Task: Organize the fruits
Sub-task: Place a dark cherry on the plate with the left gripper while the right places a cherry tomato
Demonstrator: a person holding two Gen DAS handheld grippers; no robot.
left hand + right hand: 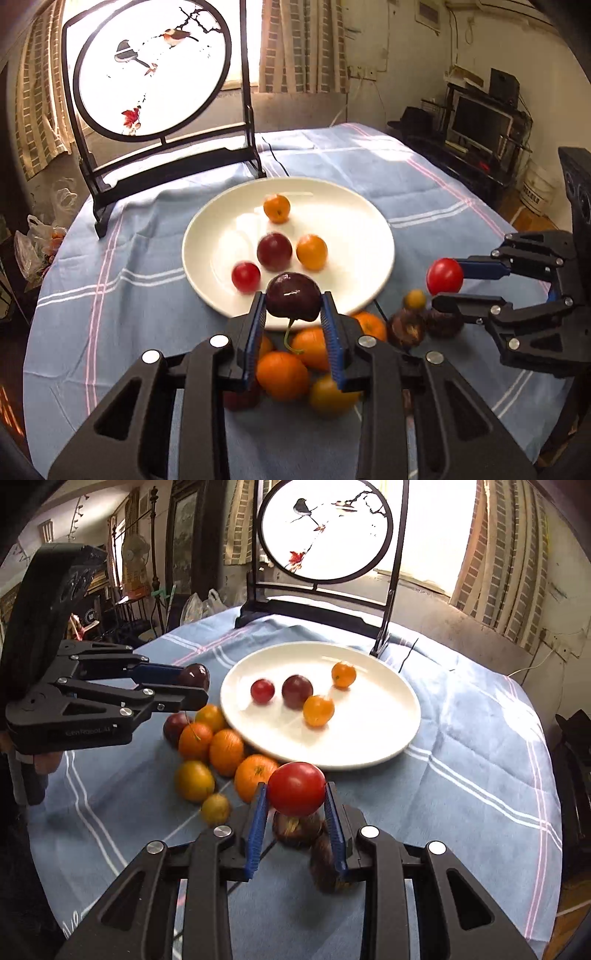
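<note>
- While both tongs carry fruit, step in hand reads as transfer: pile to plate (pixel 207 291).
- Left gripper (pixel 293 301) is clamped on a dark cherry (pixel 293 295), stem hanging down between the fingers; fruit sits at the fingertips, held above the plate's near rim.
- Right gripper (pixel 295 794) is clamped on a red tomato (pixel 296 788), also right at the tips, hanging over the tablecloth (pixel 461 775) just short of the plate's near rim.
- Plate already holds four: two small orange fruits, one dark plum, one red cherry tomato (pixel 262 691). It sits mid-table in front of the bird screen (pixel 325 531).
- Remaining pile (pixel 218 749) lies on the cloth beside the plate's near edge: oranges, yellowish small fruits, a few dark ones. So task looks partly done.
- Next move, my read: carry each fruit forward over a bare part of the plate, lower, then release. Round fruit will likely roll, so drop low and away from the rim.
- Risk: the two grippers converge on one plate; stagger them.
</note>
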